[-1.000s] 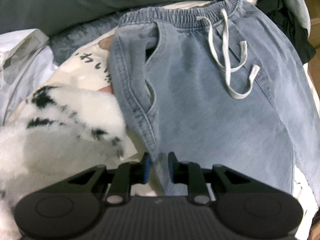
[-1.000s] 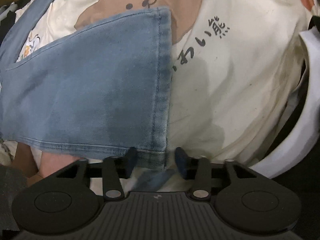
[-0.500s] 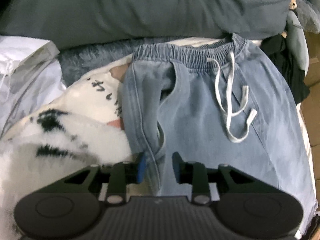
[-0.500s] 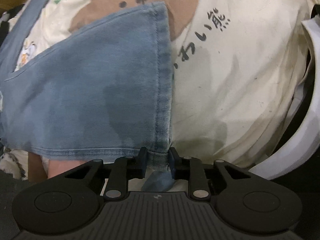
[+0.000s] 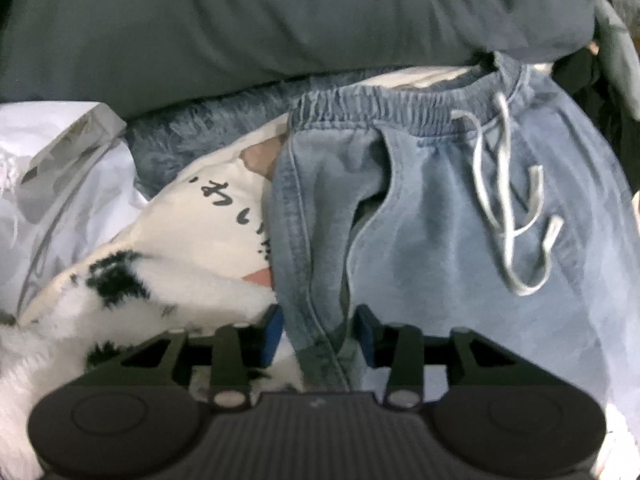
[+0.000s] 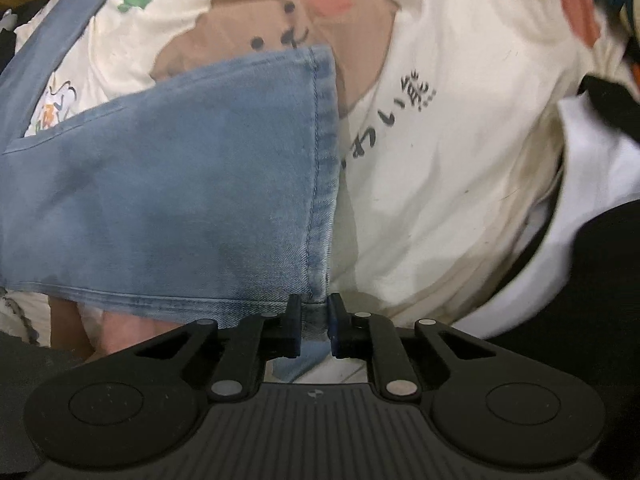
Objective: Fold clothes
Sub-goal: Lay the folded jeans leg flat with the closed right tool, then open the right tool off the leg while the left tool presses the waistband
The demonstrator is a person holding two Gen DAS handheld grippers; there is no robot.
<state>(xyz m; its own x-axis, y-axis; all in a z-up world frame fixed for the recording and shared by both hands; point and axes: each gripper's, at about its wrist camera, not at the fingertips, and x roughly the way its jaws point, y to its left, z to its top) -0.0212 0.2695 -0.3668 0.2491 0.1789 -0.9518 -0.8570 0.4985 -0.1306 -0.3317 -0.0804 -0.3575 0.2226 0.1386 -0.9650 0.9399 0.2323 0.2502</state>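
Note:
Light blue jeans [image 5: 420, 240] lie flat with the elastic waistband [image 5: 380, 108] at the far end and a white drawstring [image 5: 504, 184] loose on top. My left gripper [image 5: 319, 332] is over their left side seam. Its jaws are opening, and the seam fold runs between the blue pads without being pressed. In the right wrist view a jeans leg [image 6: 180, 200] lies across the cream sheet. My right gripper [image 6: 315, 322] is closing on the near corner of the leg hem, which is pinched between its pads.
Under the jeans is a cream bear-print sheet [image 6: 460, 160] with dark lettering. A fluffy white black-spotted blanket [image 5: 140, 292] lies left of the left gripper, and a white plastic bag [image 5: 52, 168] further left. A grey duvet [image 5: 280, 20] bulks behind the waistband. White fabric [image 6: 592, 168] lies at right.
The left jaws have spread off the jeans' side seam, and more of the grey duvet has come into view. The right jaws have closed onto the hem corner and risen a little.

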